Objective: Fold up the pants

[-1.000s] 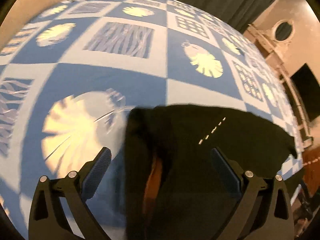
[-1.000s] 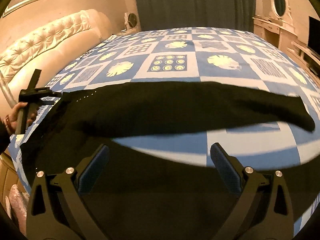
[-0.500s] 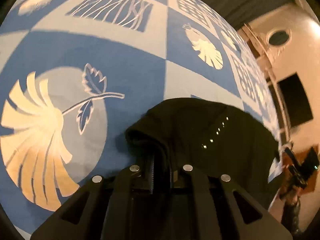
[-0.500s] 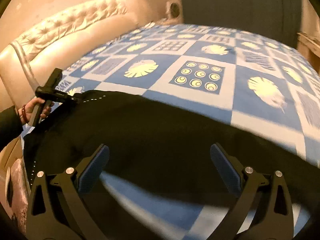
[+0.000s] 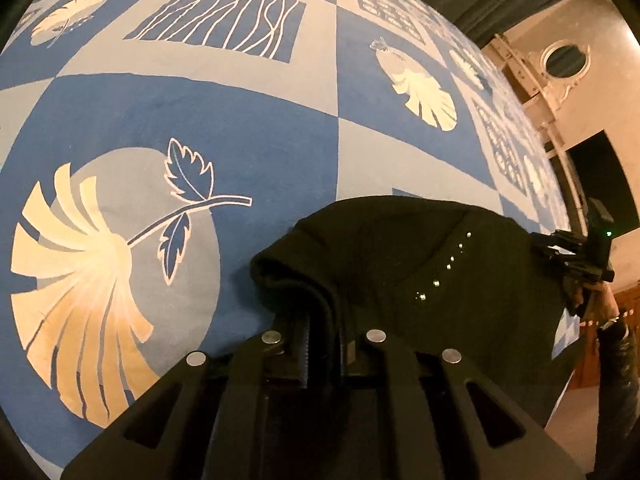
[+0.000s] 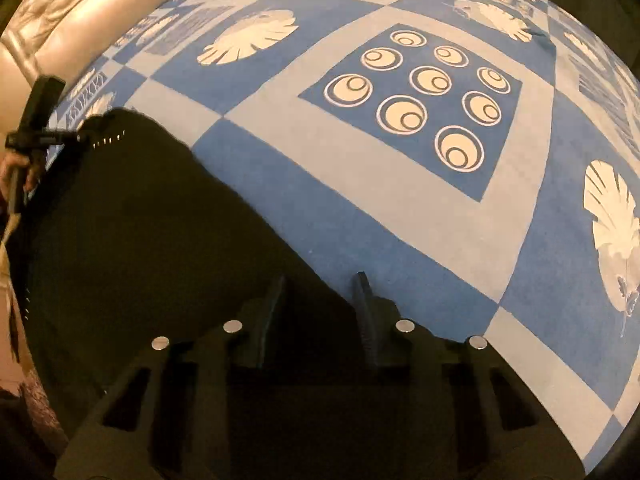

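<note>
Black pants (image 5: 400,248) with a row of small studs lie on the blue and grey patterned bedspread (image 5: 200,120). My left gripper (image 5: 324,320) is shut on a bunched edge of the pants, just above the bed. In the right wrist view the pants (image 6: 140,220) spread across the lower left. My right gripper (image 6: 318,292) points down at their edge and its jaws are closing, with black cloth between them and a gap still showing. Each gripper appears in the other's view: the right one (image 5: 576,256) and the left one (image 6: 76,136).
A padded cream headboard (image 6: 80,4) runs along the far left of the bed. A cream dresser with an oval mirror (image 5: 560,60) and a dark screen (image 5: 600,172) stand beyond the bed's far side. A person's hand (image 6: 12,168) and dark sleeve (image 5: 616,360) hold the grippers.
The left gripper closed on the pants' edge and sank a little. The right gripper swept across toward the pants, tipped downward, and its jaws narrowed around the cloth's edge.
</note>
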The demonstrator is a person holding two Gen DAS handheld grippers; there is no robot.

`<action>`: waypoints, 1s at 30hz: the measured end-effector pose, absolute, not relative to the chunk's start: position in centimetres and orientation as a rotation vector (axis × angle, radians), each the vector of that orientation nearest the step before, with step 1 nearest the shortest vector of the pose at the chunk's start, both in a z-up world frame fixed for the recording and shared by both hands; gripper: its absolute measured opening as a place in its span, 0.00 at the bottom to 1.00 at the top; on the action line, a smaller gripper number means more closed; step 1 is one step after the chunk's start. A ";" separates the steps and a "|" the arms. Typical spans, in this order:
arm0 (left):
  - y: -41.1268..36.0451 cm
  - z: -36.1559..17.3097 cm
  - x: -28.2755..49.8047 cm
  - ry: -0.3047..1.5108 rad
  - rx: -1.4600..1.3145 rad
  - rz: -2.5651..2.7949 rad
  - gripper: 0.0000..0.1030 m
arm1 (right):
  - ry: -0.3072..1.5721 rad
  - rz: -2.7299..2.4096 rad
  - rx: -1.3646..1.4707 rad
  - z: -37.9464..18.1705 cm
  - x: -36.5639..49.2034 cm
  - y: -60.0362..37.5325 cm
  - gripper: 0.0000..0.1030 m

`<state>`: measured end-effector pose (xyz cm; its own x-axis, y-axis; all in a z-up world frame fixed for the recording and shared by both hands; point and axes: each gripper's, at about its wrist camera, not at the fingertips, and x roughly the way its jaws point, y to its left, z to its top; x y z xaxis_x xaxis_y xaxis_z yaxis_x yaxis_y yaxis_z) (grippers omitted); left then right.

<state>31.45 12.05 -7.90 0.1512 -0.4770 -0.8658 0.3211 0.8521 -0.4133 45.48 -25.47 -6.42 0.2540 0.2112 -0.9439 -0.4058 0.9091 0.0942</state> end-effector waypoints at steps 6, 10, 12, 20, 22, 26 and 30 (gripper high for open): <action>11.9 -6.4 30.3 1.199 -0.101 -0.533 0.08 | 1.118 0.362 -0.239 -3.2 42.2 -24.2 0.06; 13.8 -3.5 28.2 1.059 -0.223 -0.612 0.08 | 0.960 0.330 -0.227 1.3 37.0 -24.2 0.06; 14.6 -1.9 26.6 0.999 -0.252 -0.665 0.08 | 0.900 0.320 -0.232 3.1 33.8 -23.8 0.06; 18.8 1.6 18.4 0.858 -0.336 -0.811 0.09 | 0.784 0.307 -0.173 4.7 18.2 -22.5 0.06; 19.9 0.9 16.7 0.862 -0.332 -0.814 0.09 | 0.810 0.303 -0.156 2.7 14.8 -21.9 0.06; 22.3 -2.9 13.2 0.949 -0.304 -0.780 0.13 | 0.917 0.325 -0.048 -2.1 11.0 -21.3 0.07; 25.0 -6.9 11.1 1.079 -0.364 -0.696 0.25 | 0.963 0.308 0.008 -5.0 8.9 -20.8 0.25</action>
